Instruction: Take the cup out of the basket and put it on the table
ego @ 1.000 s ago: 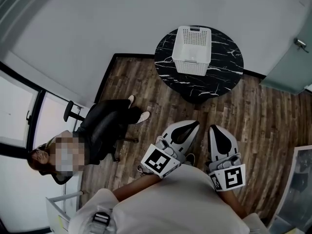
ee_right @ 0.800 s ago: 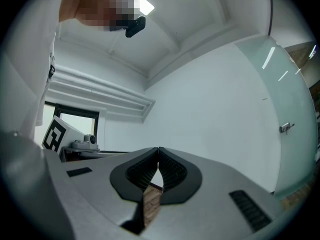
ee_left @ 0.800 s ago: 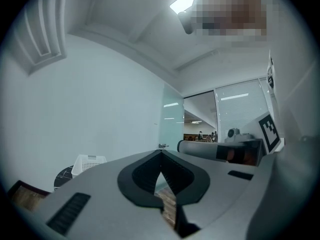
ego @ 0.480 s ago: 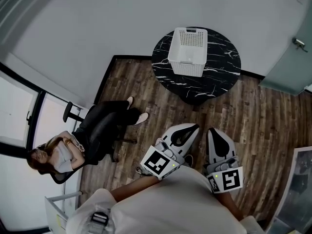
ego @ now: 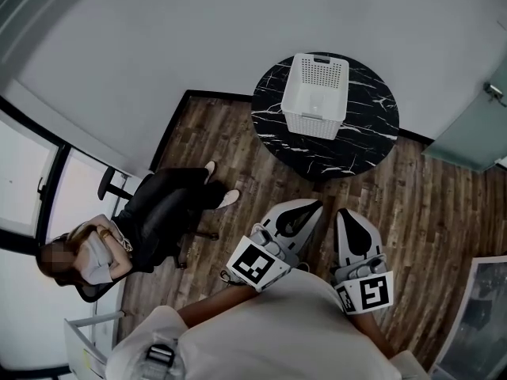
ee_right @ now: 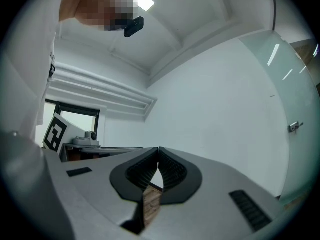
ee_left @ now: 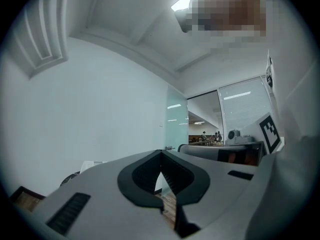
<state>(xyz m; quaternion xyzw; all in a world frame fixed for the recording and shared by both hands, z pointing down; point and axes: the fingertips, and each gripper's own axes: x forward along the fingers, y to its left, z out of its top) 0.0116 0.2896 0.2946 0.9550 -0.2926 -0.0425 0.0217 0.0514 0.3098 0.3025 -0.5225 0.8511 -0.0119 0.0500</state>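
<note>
Jaws clenched, empty, on left gripper (ego: 315,205) and right gripper (ego: 347,211). White basket (ego: 317,95) atop black marble table (ego: 366,137).

No legible text, labels, numbers (marker cubes (ego: 259,264) carry patterns only).

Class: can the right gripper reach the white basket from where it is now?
Probably not: the right gripper is held near the body, the basket well ahead on the table. Nothing blocks the way.

Inside the basket (ego: 311,125), the contents are too small to tell.
</note>
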